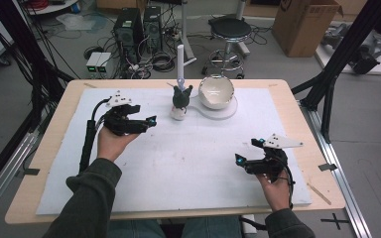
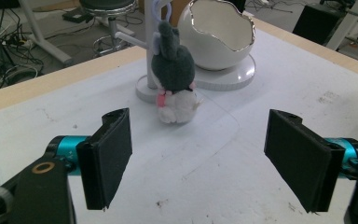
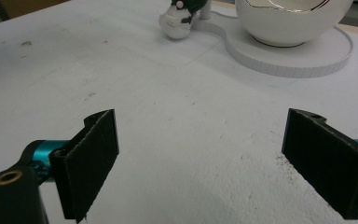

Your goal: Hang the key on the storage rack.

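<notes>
A small grey and white plush toy point(image 1: 181, 99) point(image 2: 173, 79) hangs by a loop against a thin white post point(image 1: 180, 62) at the far middle of the table. Beside it, a white egg-shaped bowl point(image 1: 216, 91) point(image 2: 219, 32) sits on a round white base point(image 1: 223, 113). My left gripper point(image 1: 146, 119) point(image 2: 198, 163) is held to the plush's left and points at it, jaws open and nothing between them. Over the near right of the white mat, my right gripper point(image 1: 249, 150) point(image 3: 200, 168) is open and empty too, with the plush point(image 3: 177, 21) and bowl point(image 3: 291, 21) far ahead.
A white mat point(image 1: 178, 163) covers most of the wooden table point(image 1: 54, 129). Beyond the table's far edge are a stool point(image 1: 230, 29), computer towers point(image 1: 136, 27), cables and a cardboard box point(image 1: 302, 22). Black frame struts point(image 1: 337, 59) rise at both sides.
</notes>
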### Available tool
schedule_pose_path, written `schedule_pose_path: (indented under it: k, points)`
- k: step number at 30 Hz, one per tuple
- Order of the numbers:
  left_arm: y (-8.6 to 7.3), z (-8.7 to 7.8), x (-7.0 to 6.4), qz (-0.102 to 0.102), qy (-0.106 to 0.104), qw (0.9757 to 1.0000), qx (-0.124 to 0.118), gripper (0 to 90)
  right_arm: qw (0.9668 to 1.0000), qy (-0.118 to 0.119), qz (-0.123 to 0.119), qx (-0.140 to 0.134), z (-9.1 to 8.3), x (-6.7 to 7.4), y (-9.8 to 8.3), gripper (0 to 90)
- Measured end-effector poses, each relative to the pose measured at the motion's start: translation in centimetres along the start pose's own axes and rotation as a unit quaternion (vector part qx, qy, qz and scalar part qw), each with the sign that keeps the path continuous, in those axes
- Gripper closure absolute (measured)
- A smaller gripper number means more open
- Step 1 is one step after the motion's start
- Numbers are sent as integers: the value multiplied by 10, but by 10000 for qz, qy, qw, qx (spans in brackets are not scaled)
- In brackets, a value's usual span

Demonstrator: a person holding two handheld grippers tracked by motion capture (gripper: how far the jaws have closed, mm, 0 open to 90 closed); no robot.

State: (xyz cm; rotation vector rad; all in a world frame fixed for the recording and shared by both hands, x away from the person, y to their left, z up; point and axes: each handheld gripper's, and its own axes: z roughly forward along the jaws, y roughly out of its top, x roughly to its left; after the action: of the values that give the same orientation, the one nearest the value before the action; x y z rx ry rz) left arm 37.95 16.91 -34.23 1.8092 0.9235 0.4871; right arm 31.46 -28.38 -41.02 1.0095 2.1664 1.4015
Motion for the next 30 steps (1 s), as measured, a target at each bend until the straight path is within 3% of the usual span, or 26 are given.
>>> schedule_pose_path:
  k: [24,30]
  points:
    - [-16,-18,1,-43,-15,10000,0,223,10000,-30,39,0,-2,-1,-1,103]
    - [-20,-20,-2,28,-21,10000,44,212,10000,-49,49,13,-2,-2,-1,103]
